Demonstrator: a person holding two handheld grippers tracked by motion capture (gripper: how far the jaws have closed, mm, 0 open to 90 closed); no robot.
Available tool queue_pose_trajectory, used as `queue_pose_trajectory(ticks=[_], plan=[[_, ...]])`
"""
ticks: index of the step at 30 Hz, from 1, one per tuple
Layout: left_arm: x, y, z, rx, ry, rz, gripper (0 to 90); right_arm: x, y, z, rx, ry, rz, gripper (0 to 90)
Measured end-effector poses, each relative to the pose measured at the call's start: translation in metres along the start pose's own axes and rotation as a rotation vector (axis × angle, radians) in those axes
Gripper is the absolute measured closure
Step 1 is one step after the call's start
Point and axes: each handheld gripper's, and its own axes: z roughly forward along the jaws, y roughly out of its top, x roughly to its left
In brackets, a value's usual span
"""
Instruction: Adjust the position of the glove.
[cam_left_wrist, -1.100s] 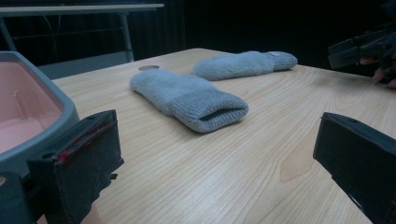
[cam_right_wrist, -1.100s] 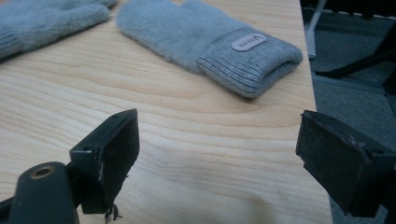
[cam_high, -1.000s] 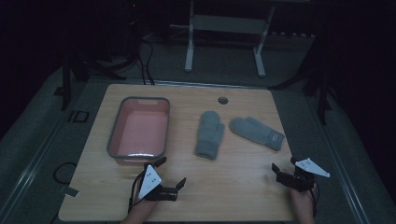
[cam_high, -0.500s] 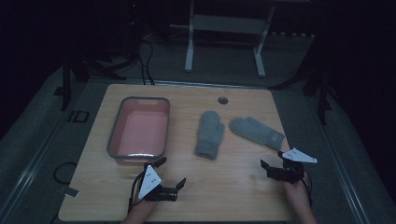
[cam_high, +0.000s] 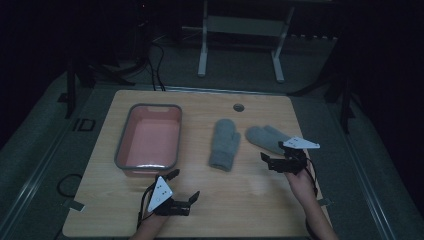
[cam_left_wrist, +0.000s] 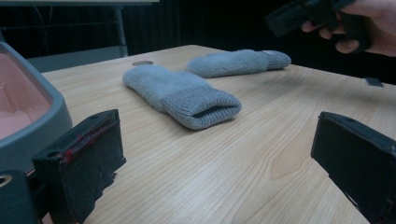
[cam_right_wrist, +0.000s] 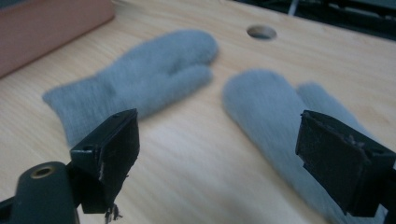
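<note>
Two grey mittens lie side by side in the middle of the wooden table. The left mitten (cam_high: 224, 144) (cam_left_wrist: 182, 93) (cam_right_wrist: 140, 79) points its cuff toward me. The right mitten (cam_high: 267, 137) (cam_left_wrist: 238, 63) (cam_right_wrist: 271, 112) lies slanted. My right gripper (cam_high: 267, 160) (cam_right_wrist: 219, 140) is open, hovering just over the near end of the right mitten, with nothing between its jaws. My left gripper (cam_high: 184, 185) (cam_left_wrist: 219, 140) is open low at the table's front, near the corner of the pink tray (cam_high: 121, 145) (cam_left_wrist: 42, 121), holding nothing.
The grey-rimmed pink tray (cam_right_wrist: 46, 23) stands at the table's left. A round cable hole (cam_high: 238, 107) (cam_right_wrist: 261, 31) is in the tabletop behind the mittens. Beyond the table's far edge, a white stand (cam_high: 240, 25) and cables sit on the dark floor.
My right gripper has moved forward and left from the table's right front to the near end of the right mitten. The left gripper has stayed put.
</note>
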Motion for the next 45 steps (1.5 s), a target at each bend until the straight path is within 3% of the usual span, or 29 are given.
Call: queue_pose_trajectory(ticks=[4, 6, 8, 11, 15, 20, 23, 27, 33, 36, 45], plan=[[0.000, 0.000, 0.000, 0.000, 0.003, -0.004, 2.2, 0.005, 0.015, 0.016, -0.005, 0.050, -0.003, 12.9], [0.001, 0.000, 0.000, -0.001, 0.005, -0.008, 2.2, 0.008, 0.020, 0.024, -0.010, 0.052, -0.002, 12.7], [0.001, 0.000, 0.000, 0.000, 0.007, -0.010, 1.8, 0.012, 0.028, 0.036, 0.008, 0.049, -0.014, 12.6], [0.001, 0.000, 0.000, 0.000, 0.009, -0.011, 1.7, 0.016, 0.036, 0.050, 0.014, 0.114, -0.004, 12.8], [0.000, 0.000, 0.000, 0.000, 0.011, -0.007, 1.1, 0.025, 0.047, 0.070, 0.037, 0.129, -0.028, 13.8], [0.002, 0.000, 0.000, 0.002, 0.004, -0.028, 1.1, 0.036, 0.053, 0.100, 0.072, 0.172, -0.066, 23.1], [0.002, 0.000, 0.000, 0.001, 0.000, -0.027, 1.1, 0.040, 0.055, 0.120, 0.096, 0.185, -0.078, 23.9], [0.001, 0.000, 0.000, -0.001, -0.005, -0.010, 1.2, 0.044, 0.054, 0.140, 0.124, 0.176, -0.084, 26.9], [0.002, 0.000, 0.000, -0.001, -0.015, -0.030, 1.2, 0.049, 0.053, 0.165, 0.169, 0.130, -0.131, 31.3], [0.001, 0.000, 0.000, 0.001, -0.018, -0.021, 1.2, 0.048, 0.047, 0.176, 0.204, 0.127, -0.140, 32.7], [0.001, 0.000, 0.001, 0.001, -0.019, -0.021, 1.2, 0.050, 0.044, 0.181, 0.221, 0.140, -0.175, 57.5]])
